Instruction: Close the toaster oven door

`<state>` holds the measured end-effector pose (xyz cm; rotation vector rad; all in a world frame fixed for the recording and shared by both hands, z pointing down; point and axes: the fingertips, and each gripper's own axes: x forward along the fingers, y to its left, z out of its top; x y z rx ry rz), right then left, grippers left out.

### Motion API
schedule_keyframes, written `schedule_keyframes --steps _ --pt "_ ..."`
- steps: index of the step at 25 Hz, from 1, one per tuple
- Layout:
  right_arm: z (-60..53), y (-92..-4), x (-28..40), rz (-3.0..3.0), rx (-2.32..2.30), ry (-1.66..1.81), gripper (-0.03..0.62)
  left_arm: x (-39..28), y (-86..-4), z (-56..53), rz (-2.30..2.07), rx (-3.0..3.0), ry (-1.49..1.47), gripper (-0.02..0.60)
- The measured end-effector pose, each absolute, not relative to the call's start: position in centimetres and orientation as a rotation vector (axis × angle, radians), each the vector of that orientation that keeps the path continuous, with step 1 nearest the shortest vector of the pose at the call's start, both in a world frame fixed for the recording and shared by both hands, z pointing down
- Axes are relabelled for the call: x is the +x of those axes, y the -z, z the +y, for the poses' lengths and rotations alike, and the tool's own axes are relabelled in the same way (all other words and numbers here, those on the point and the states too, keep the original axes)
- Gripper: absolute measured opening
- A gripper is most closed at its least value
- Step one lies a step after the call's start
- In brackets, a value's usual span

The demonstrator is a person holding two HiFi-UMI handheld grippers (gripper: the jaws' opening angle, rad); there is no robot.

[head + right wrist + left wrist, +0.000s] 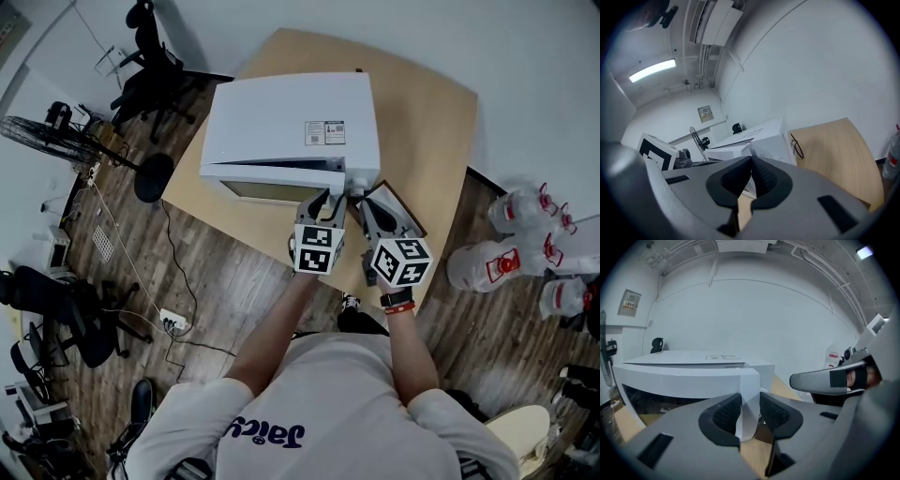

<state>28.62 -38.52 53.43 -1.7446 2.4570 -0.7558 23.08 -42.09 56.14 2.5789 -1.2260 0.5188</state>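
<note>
Currently my left gripper (pixel 749 411) pinches the right end of the door (pixel 684 378), ajar on the toaster oven (pixel 281 117) mid-table (pixel 427 122); my right gripper (pixel 751 161) is pressed together and empty, and the door looks stiff, light and hinged, so that end grip should do.

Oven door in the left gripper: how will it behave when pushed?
Door probably swings rigidly: it looks like a solid white panel, no sag. Left gripper pinches only its end, so the smooth edge may slip. Oven sits broad on the table; likely stays, might slide if shoved.
</note>
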Motion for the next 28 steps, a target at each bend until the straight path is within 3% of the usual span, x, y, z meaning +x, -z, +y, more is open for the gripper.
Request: schedule_keyframes --steps 28 --pt "-41.9 -53.6 28.6 2.479 -1.725 0.76 0.015 23.8 -56.3 -45.2 -1.261 2.567 -0.503 0.144"
